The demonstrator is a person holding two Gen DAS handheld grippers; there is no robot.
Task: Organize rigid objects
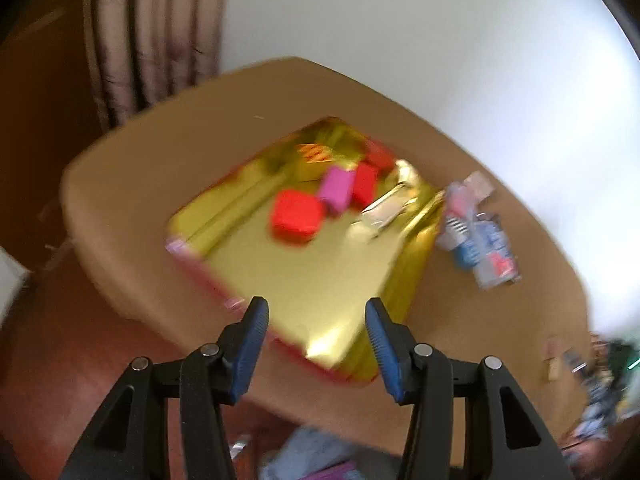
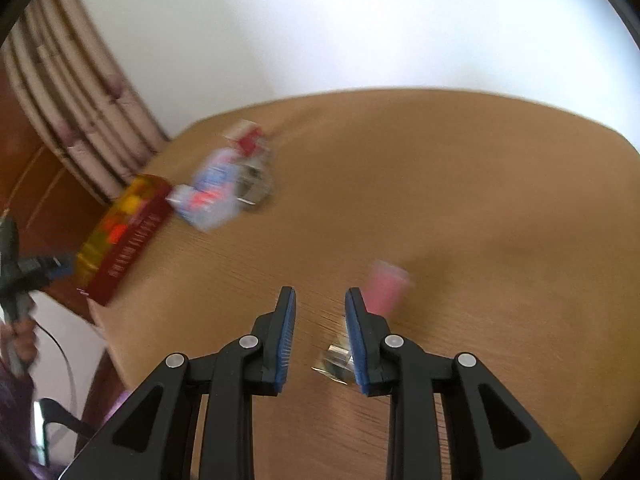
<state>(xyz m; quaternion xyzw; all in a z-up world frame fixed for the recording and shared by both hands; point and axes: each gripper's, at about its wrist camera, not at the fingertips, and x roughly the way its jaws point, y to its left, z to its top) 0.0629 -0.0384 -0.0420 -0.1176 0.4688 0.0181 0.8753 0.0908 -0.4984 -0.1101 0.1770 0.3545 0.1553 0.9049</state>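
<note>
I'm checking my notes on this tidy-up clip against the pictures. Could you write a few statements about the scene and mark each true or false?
1. The gold-lined open box with red outer sides holds a red block and a magenta block. True.
2. The left gripper clamps a red block. False: nothing lies between its fingers.
3. Clear packets with blue and red print lie on the tan wooden table outside the box. True.
4. The box is empty. False: it holds several blocks.
5. A pink object lies on the table beyond the right gripper. True.
</note>
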